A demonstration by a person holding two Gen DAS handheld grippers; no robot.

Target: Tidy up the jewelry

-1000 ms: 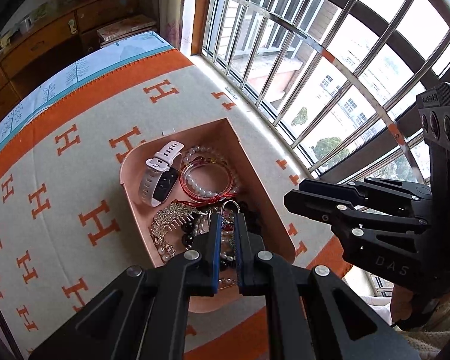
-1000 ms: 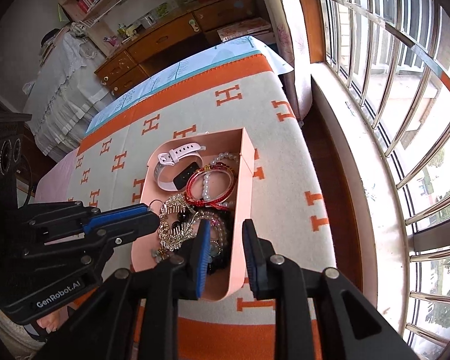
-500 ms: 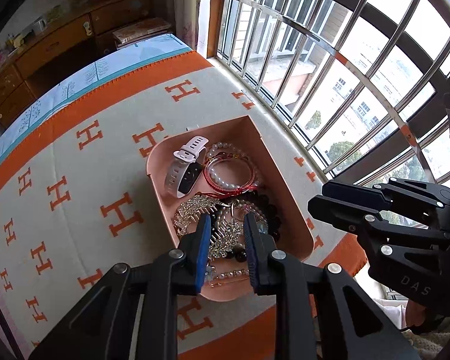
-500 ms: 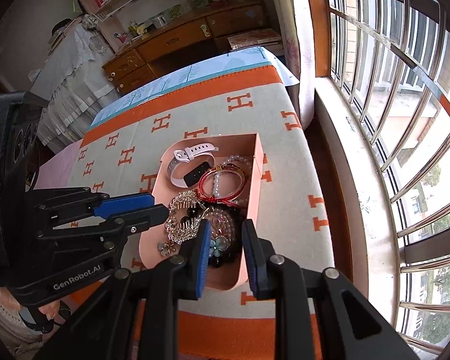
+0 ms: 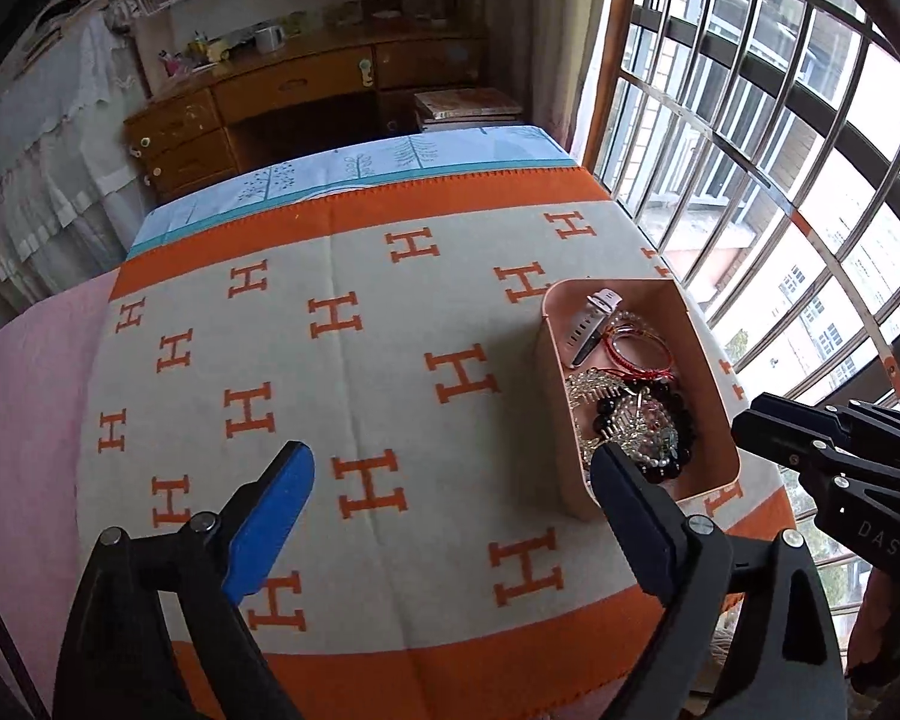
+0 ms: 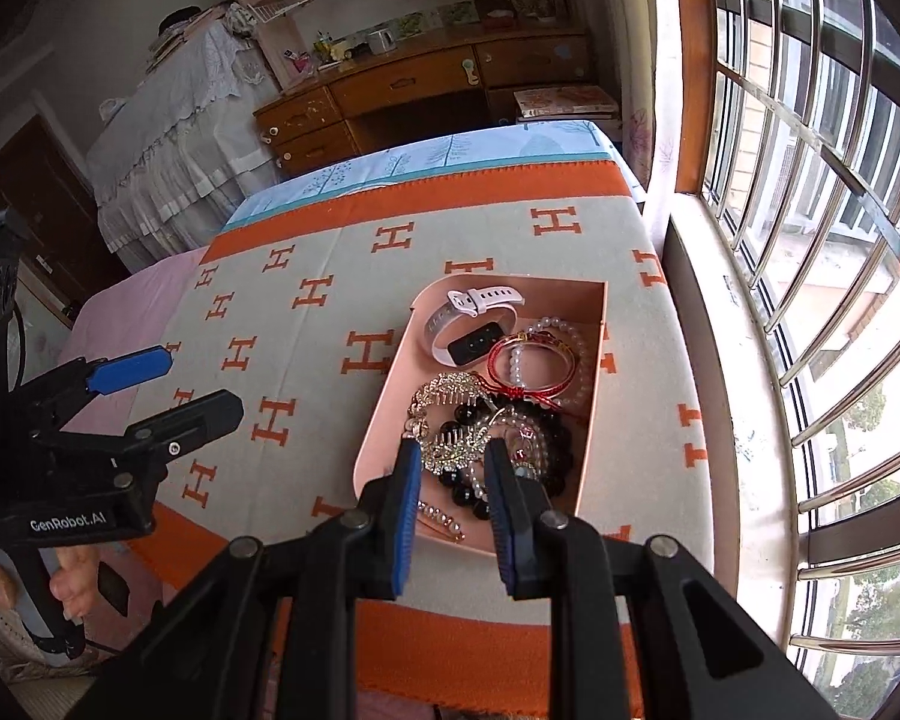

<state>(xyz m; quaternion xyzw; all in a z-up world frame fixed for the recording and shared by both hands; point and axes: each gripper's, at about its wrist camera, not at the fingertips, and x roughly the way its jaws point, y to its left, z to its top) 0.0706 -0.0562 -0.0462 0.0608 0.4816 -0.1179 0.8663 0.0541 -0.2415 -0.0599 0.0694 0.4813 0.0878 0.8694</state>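
Note:
A pink tray (image 6: 594, 420) sits on the H-patterned blanket near the window; it also shows in the left wrist view (image 5: 711, 384). It holds a white smartwatch (image 6: 471, 324), a red bangle (image 6: 531, 366), a pearl bracelet (image 6: 576, 354), gold leaf hair combs (image 6: 450, 414) and black bead bracelets (image 6: 546, 444). My right gripper (image 6: 450, 468) hovers over the tray's near end, jaws open a little and empty. My left gripper (image 5: 450, 474) is wide open and empty above the blanket, left of the tray.
The orange-and-cream blanket (image 5: 360, 372) covers a table beside a barred window (image 6: 810, 180). A wooden desk with drawers (image 6: 426, 90) and a lace-covered cabinet (image 6: 168, 138) stand behind. The table's far edge drops off by the blue cloth (image 5: 360, 174).
My left gripper has pulled back and left off the tray and opened wide. My right gripper has stayed over the tray, rising slightly.

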